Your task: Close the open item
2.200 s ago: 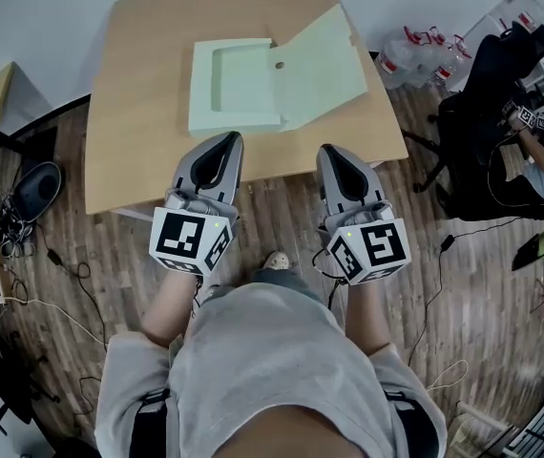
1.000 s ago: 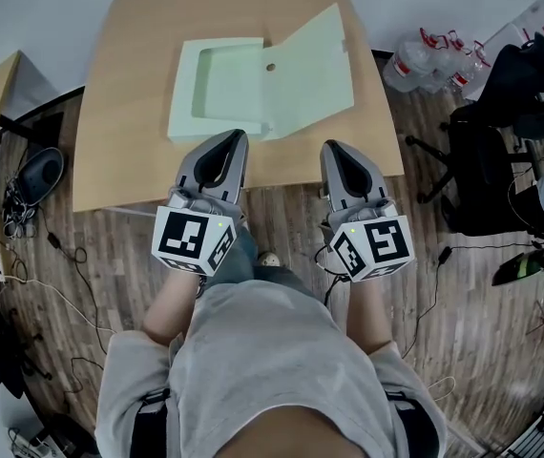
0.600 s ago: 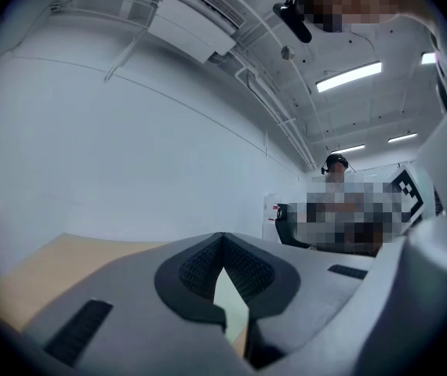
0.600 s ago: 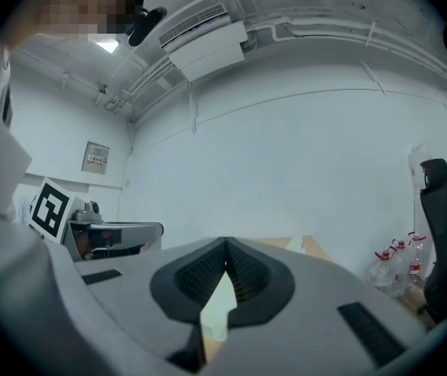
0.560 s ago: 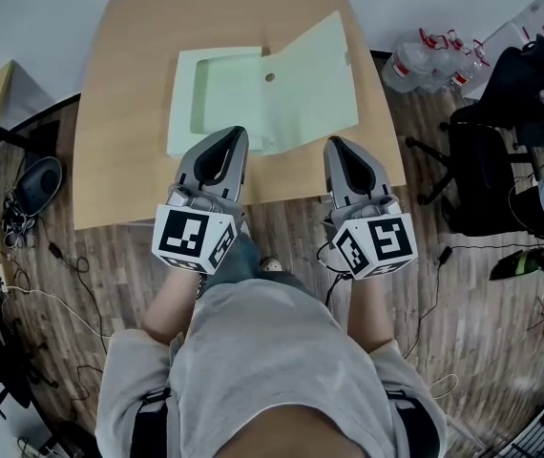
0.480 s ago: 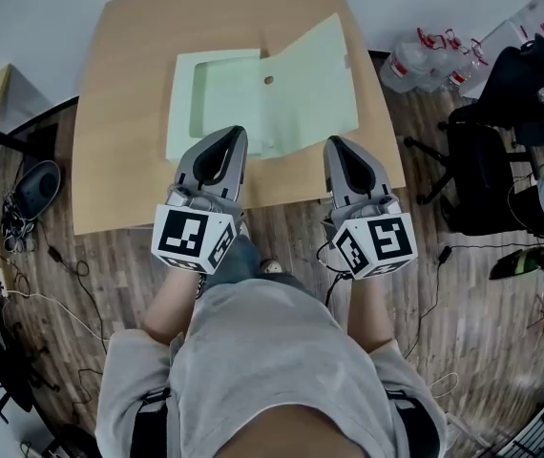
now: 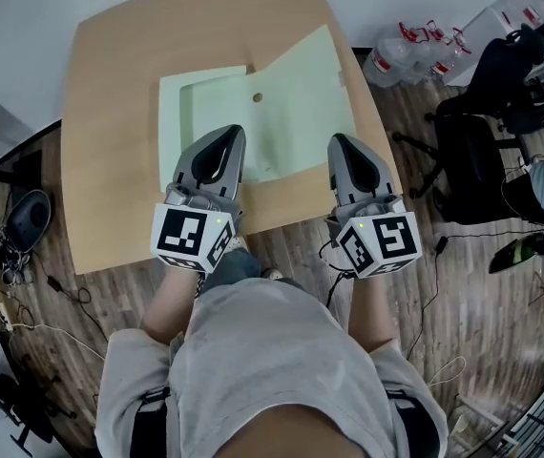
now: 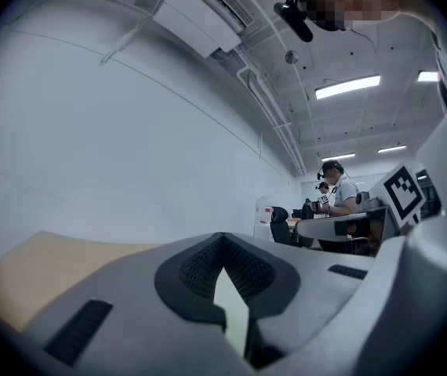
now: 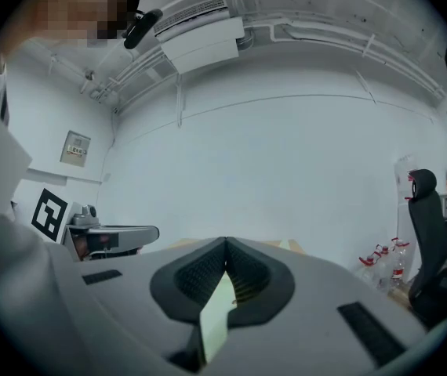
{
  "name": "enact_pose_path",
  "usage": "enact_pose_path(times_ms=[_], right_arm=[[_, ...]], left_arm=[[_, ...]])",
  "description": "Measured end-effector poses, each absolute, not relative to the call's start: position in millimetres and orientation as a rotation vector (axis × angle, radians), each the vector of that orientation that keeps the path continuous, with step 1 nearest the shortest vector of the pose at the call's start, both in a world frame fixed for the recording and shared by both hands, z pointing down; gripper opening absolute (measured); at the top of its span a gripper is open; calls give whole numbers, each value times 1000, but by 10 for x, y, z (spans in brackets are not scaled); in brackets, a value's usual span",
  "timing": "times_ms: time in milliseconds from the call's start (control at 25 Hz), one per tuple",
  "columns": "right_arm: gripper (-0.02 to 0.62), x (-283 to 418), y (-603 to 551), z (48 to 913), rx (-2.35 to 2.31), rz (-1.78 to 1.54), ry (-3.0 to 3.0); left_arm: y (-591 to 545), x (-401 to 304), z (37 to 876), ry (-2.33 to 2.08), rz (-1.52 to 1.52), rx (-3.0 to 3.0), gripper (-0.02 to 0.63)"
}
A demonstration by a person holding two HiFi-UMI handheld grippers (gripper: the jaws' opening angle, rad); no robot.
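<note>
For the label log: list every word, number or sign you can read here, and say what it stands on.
No text here can be read.
Wall plaque: print too small to read.
Bottles: red labels, too small to read.
Left marker cube and right marker cube: black-and-white square patterns only, no letters.
Green folder: no print shows.

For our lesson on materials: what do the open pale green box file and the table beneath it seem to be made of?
Box file: probably stiff card or thin plastic board with a matte finish. Its opened cover lies flat and shows an even pale green without glare.
Table: light wood or wood-look laminate, smooth and matte. The top is an even tan with no strong grain visible, so which one it is stays open.
</note>
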State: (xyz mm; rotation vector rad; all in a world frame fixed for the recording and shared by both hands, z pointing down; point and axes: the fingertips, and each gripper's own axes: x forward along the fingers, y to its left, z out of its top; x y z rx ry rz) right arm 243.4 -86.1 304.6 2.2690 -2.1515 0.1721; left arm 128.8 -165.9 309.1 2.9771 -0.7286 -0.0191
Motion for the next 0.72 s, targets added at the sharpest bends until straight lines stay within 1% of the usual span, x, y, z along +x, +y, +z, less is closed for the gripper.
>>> enact_pose_path(times_ms=[440, 720], right_arm=[[9, 2769, -1093, 3003, 2397, 149, -1985], [9, 3085, -1058, 2972, 2403, 139, -1953]], left_arm=[[-2097, 1577, 3206, -578, -15, 2990, 9], [-2142, 1764, 3234, -606, -10, 2980, 9]])
